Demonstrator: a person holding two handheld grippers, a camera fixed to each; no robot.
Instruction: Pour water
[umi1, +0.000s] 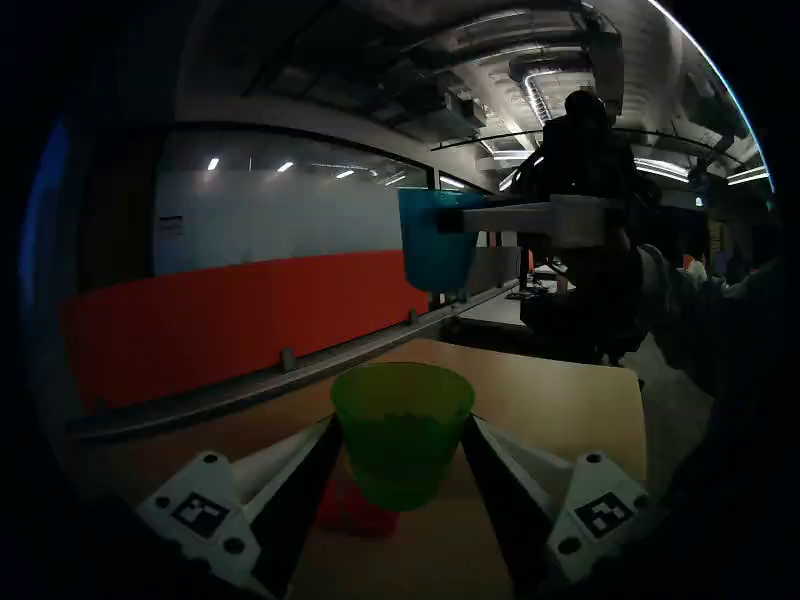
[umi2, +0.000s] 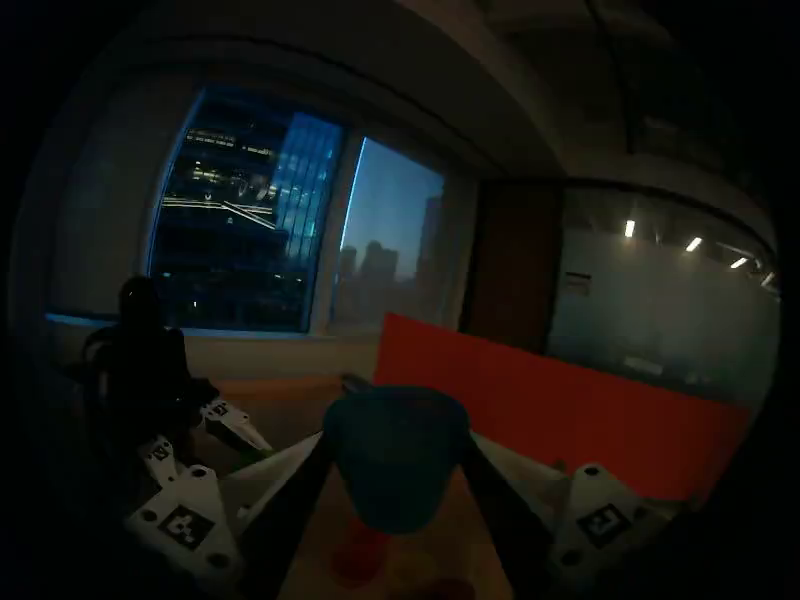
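Between the fingers of the left gripper (umi1: 402, 455), nearest to the camera, is a green cup (umi1: 402, 425), upright, and both fingers press on its sides. Just under it a small red thing (umi1: 350, 512) lies on the wooden table (umi1: 570, 385). Farther off, above the table's far edge, a blue cup (umi1: 437, 245) hangs upright in the air. The right gripper (umi2: 398, 450) is clamped on it from both sides. Behind all this runs an orange partition (umi1: 230, 320).

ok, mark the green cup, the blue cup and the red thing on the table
green cup (umi1: 402, 450): left gripper view, front wall.
blue cup (umi2: 397, 465): right gripper view, front wall.
red object (umi1: 350, 512): left gripper view, its visible left side.
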